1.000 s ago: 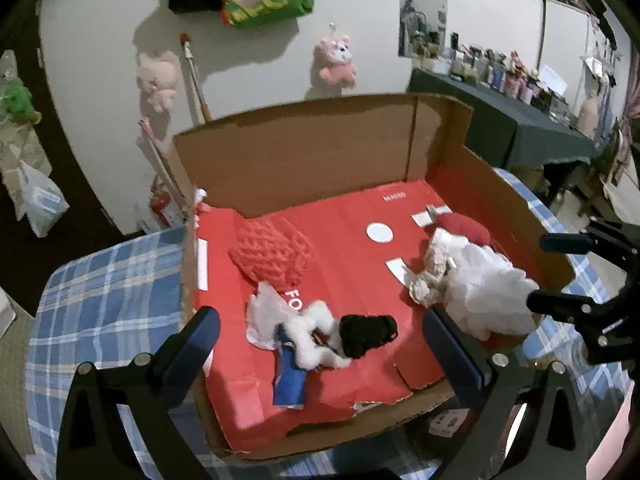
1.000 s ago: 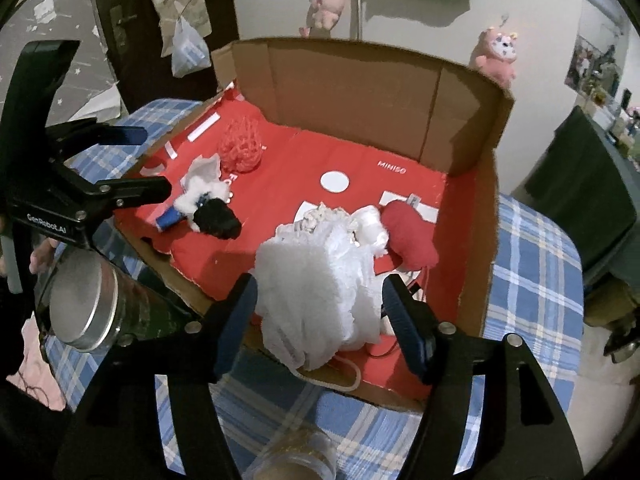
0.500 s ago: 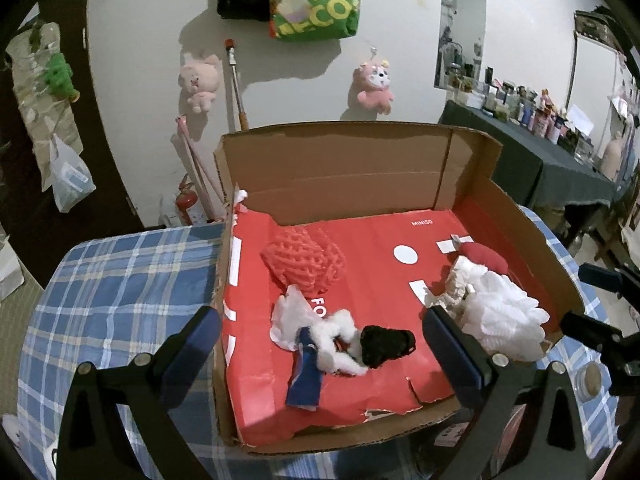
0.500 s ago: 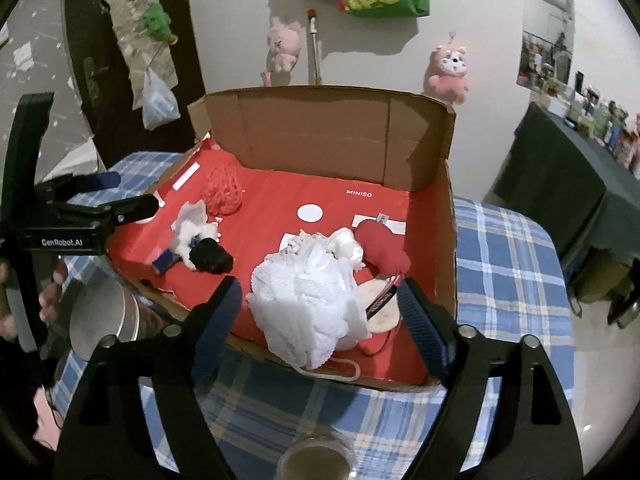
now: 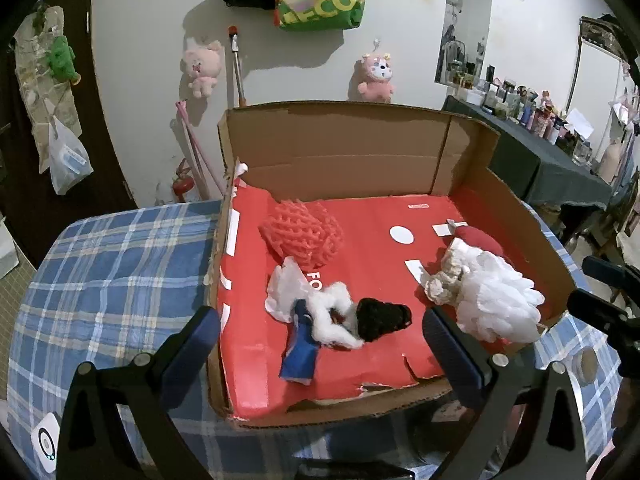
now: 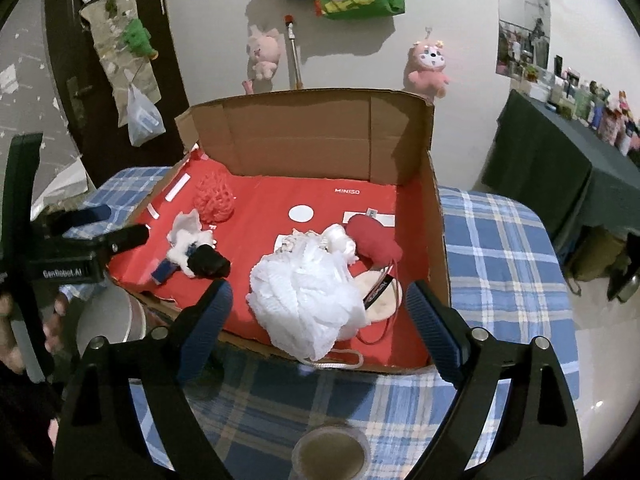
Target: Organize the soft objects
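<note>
Both tools, left tool and right tool, stand open and empty before the red-lined cardboard box on the blue plaid tabletop. Judged between picks. White mesh bath puff lies nearest, just beyond the right tool; next move calls for closing on it.

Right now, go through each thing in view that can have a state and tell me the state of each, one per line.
Left gripper: open, empty, near the box's front edge.
Right gripper: open, empty.
Brown cardboard box with red lining: open-topped, back flap upright.
White mesh bath pouf: lying in the box, cord trailing over the front edge.
Red knitted net ball: resting on the lining, untouched.
Black fuzzy piece: lying against a white fluffy strip.
</note>
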The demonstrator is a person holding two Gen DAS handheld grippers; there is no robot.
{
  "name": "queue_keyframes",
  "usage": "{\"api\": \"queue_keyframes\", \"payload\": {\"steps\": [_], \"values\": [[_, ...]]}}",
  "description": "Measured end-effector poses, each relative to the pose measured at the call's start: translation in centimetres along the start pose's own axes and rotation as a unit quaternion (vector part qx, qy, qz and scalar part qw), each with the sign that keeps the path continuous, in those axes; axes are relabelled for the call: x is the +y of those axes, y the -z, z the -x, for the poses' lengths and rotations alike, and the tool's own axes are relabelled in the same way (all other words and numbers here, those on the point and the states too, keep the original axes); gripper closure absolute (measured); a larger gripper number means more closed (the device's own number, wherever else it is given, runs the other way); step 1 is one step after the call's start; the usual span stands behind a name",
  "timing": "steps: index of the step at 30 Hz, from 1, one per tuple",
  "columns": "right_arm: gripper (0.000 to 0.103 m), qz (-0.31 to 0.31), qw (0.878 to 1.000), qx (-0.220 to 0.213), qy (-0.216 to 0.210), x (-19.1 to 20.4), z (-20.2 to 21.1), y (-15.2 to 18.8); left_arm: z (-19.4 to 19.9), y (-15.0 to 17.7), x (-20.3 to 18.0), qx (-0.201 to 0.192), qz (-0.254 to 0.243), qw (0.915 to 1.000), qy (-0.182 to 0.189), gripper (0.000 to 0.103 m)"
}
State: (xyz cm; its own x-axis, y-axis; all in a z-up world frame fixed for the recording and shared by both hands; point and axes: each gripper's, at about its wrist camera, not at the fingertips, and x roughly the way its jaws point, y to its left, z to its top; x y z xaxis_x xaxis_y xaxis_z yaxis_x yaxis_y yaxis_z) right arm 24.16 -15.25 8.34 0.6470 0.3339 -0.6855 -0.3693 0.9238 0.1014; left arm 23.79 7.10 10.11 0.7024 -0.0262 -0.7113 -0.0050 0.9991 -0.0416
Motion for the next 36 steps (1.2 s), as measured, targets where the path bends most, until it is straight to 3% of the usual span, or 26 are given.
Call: {"api": "queue_keyframes", "payload": {"steps": [36], "values": [[0.014,0.0,1.0,0.011,-0.01,0.42,-0.92,0.05,-0.07,0.11,0.3,0.006,0.008,0.9998,0.017,0.0]]}}
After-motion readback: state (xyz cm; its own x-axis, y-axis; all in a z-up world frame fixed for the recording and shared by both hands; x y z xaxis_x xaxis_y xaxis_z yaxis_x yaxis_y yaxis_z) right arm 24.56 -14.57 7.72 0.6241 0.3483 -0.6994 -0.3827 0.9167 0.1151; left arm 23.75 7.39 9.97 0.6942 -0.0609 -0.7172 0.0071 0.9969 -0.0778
